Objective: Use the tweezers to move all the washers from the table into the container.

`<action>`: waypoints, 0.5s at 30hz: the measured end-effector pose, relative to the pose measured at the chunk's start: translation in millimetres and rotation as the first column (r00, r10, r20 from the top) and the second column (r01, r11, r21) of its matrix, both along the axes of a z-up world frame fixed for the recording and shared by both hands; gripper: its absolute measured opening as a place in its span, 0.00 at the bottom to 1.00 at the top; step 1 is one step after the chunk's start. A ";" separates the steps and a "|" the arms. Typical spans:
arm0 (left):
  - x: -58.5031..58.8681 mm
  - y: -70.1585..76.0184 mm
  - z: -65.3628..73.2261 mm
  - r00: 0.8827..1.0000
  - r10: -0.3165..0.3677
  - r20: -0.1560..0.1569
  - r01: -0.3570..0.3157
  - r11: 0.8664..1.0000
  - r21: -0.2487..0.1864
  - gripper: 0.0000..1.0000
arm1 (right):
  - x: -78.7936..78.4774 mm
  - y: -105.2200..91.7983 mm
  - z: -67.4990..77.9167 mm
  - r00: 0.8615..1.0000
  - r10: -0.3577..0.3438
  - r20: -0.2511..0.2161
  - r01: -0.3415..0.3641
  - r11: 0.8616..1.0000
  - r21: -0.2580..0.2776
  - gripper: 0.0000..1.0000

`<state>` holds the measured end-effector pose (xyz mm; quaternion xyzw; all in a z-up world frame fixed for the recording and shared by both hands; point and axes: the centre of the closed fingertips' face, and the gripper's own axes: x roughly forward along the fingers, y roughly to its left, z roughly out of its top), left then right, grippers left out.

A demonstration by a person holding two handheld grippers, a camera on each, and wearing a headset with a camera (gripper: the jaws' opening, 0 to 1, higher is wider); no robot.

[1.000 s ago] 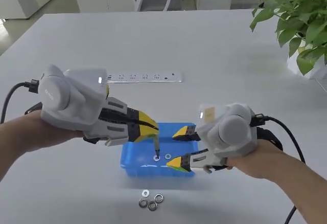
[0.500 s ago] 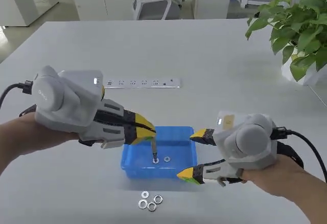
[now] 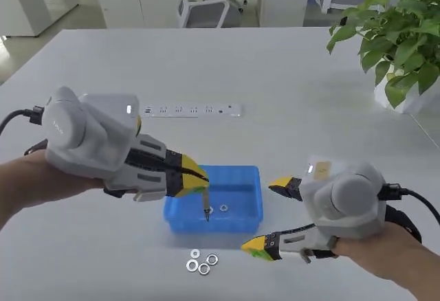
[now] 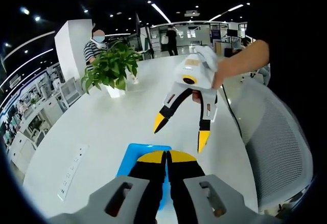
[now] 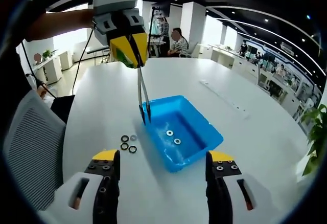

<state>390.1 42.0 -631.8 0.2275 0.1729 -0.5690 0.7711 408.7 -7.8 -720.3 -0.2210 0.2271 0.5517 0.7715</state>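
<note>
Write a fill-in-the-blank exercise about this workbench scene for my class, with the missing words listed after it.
1. The gripper clamping the tweezers is the ___ one.
2. The right gripper has its jaws ___.
3. The number of washers inside the blue container is ___.
4. The number of loose washers on the table is ___.

Missing words: left; open; two; four.

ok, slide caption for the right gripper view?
Left gripper holds tweezers at blue container; loose washers lie on table.
</note>
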 end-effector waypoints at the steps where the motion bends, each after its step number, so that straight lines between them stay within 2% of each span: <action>1: -1.8 -0.5 -0.8 1.000 -0.002 -0.003 0.002 1.000 0.002 0.05 | -1.4 -0.3 0.1 1.000 -0.002 -0.004 0.002 1.000 0.005 0.71; 15: -19.8 -6.1 -12.7 1.000 -0.018 -0.023 0.018 1.000 -0.007 0.05 | -19.3 -7.0 -6.6 0.999 -0.005 -0.032 0.005 1.000 0.006 0.88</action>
